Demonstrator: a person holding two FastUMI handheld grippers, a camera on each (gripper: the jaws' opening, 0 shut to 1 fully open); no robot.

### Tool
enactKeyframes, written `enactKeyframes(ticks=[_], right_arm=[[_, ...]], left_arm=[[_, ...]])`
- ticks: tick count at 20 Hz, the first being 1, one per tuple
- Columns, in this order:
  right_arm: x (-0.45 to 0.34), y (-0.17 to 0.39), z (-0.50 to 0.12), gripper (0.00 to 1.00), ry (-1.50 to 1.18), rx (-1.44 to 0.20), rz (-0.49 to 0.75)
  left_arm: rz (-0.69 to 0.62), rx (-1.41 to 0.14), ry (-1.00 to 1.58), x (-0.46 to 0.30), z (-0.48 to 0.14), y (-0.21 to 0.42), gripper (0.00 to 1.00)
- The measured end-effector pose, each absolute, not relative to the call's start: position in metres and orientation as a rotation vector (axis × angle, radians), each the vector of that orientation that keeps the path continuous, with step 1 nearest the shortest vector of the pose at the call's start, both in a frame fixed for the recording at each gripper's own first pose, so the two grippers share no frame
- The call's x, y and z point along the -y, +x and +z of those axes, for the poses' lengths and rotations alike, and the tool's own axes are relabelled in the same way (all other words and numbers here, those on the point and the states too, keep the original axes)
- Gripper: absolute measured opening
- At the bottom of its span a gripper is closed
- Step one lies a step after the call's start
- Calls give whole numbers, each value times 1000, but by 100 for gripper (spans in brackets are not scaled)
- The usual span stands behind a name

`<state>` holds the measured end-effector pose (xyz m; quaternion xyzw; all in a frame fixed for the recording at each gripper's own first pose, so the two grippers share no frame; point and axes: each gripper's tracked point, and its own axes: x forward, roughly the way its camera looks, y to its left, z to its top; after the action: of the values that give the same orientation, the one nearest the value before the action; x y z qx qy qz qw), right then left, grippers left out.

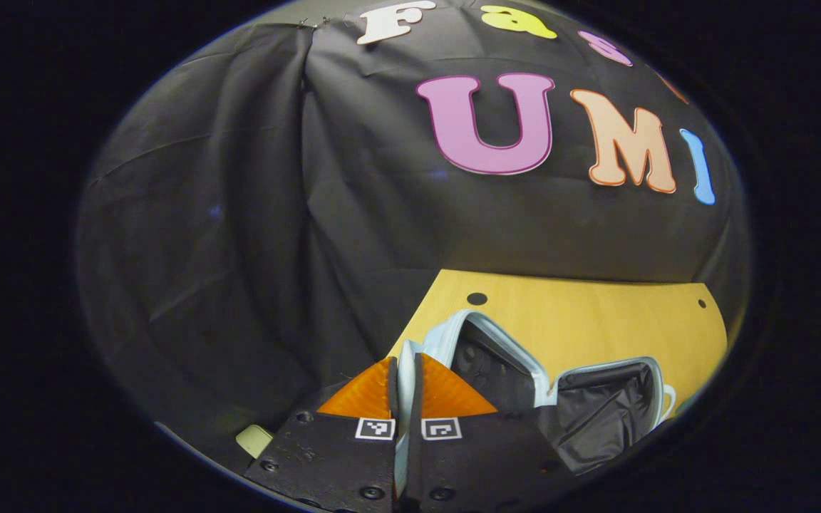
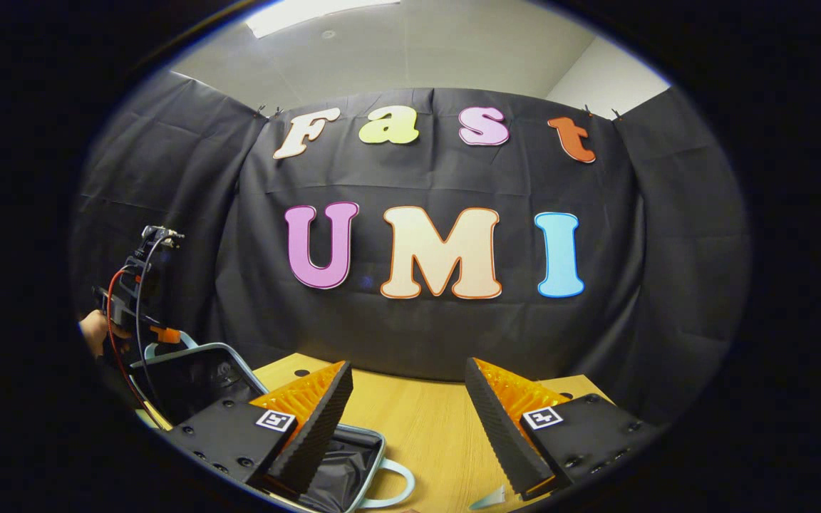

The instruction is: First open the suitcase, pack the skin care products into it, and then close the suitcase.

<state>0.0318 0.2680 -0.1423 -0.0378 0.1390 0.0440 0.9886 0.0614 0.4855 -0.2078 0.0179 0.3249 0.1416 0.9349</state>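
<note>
Left hand-held gripper (image 1: 405, 385) pinched tight on the pale rim of the suitcase (image 1: 496, 356) lid, holding it up. Right hand-held gripper (image 2: 408, 399) spread wide, gripping nothing, up over the wooden bench (image 2: 425, 420). Suitcase lying open on the bench, dark lining showing inside.

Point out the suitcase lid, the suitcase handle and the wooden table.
suitcase lid (image 1: 446, 342): left gripper view, its pale rim.
suitcase handle (image 2: 400, 488): right gripper view, the loop's outer curve.
wooden table (image 2: 432, 427): right gripper view, bare top.
</note>
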Motion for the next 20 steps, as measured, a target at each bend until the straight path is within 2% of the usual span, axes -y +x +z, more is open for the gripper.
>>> enactKeyframes(ticks=[10,17,18,20], right_arm=[[-270,24,-150,100,-106,-323,77],[-270,18,-153,100,-124,-343,76],[-269,18,-152,100,-129,-342,78],[-266,18,-148,100,-138,-335,79]], left_arm=[[417,-886,-175,-527,-329,22,0],[451,-916,-160,-533,-360,10,1],[484,-915,-138,-539,-362,8,3],[500,-873,-129,-542,-356,10,39]])
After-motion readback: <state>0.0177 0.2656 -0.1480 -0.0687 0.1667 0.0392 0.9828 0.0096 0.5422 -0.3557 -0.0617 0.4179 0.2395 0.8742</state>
